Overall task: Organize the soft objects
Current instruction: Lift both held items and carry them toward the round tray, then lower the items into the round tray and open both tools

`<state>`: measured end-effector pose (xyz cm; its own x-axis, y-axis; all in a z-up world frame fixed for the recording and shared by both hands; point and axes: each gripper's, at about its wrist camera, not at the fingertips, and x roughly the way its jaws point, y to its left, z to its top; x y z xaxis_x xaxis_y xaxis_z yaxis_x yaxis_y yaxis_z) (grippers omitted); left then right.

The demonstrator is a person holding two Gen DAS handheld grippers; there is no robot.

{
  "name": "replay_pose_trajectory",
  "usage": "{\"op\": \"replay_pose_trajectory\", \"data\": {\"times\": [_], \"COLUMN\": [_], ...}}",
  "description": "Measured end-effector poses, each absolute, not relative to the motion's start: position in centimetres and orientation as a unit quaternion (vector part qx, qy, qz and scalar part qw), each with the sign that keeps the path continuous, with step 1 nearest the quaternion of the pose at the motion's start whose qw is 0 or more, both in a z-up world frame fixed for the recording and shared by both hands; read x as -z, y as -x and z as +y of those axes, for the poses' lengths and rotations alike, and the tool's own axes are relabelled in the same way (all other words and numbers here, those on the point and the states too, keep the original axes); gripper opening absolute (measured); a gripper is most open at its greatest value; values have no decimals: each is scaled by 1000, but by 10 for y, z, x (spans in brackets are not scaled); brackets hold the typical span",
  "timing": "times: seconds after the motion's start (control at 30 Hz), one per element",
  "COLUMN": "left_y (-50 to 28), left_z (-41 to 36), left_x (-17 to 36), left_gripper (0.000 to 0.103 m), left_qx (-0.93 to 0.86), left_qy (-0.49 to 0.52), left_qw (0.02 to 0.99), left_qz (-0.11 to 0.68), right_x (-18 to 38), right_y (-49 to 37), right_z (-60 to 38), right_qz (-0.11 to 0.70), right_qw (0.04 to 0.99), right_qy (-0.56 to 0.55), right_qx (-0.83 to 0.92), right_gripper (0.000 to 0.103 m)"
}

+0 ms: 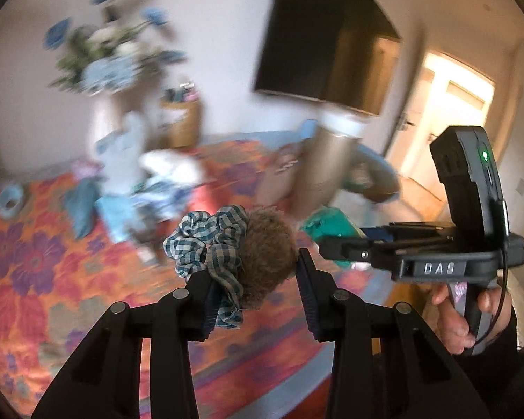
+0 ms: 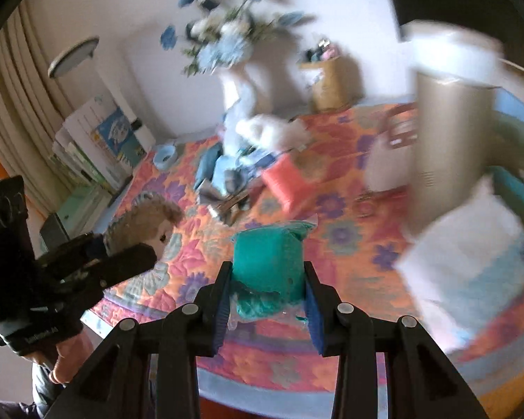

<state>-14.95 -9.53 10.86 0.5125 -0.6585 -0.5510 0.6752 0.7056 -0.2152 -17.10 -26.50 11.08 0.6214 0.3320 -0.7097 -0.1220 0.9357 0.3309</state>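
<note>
My left gripper (image 1: pixel 255 279) holds a brown plush toy (image 1: pixel 265 248) with a green-and-white checked ruffle (image 1: pixel 206 244) above the floral quilt (image 1: pixel 52 262). The toy hangs against the left finger, with a gap to the right finger. My right gripper (image 2: pixel 267 286) is shut on a green soft bundle in clear plastic (image 2: pixel 269 262), held above the quilt (image 2: pixel 349 230). The right gripper shows in the left wrist view (image 1: pixel 349 248) with the green bundle (image 1: pixel 328 227). The left gripper and plush toy (image 2: pixel 150 223) show at the left of the right wrist view.
A pile of blue, white and red soft things (image 2: pixel 248 164) lies mid-quilt, with a vase of blue flowers (image 2: pixel 234 45), a wicker basket (image 2: pixel 332 80) and a gold cylinder (image 2: pixel 447 139) behind. A white-and-blue folded cloth (image 2: pixel 471 265) is at right. The background is motion-blurred.
</note>
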Motion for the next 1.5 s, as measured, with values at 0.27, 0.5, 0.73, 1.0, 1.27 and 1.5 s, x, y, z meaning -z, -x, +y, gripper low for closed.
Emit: {"op": "replay_pose_trajectory", "data": {"times": [0.27, 0.5, 0.73, 1.0, 1.27, 1.5], "left_y": [175, 177, 156, 110, 94, 102], "left_z": [-183, -267, -349, -407, -437, -440], "left_x": [-138, -158, -169, -142, -127, -129], "left_gripper": [37, 37, 37, 37, 56, 80], "left_qx": [460, 515, 483, 423, 396, 416], "left_qy": [-50, -50, -71, -69, -83, -82], "left_qw": [840, 809, 825, 844, 857, 852], "left_qz": [282, 280, 285, 323, 318, 307], "right_x": [-151, -176, -188, -156, -131, -130], "right_y": [219, 252, 237, 190, 164, 176], "right_z": [-360, -447, -521, -583, -606, -612], "right_qz": [371, 320, 280, 304, 334, 323], "right_qw": [911, 923, 921, 890, 869, 871], "right_qy": [-171, -212, -258, -316, -339, -347], "right_qx": [-63, 24, 84, 127, 136, 127], "right_gripper": [36, 36, 36, 36, 44, 55]}}
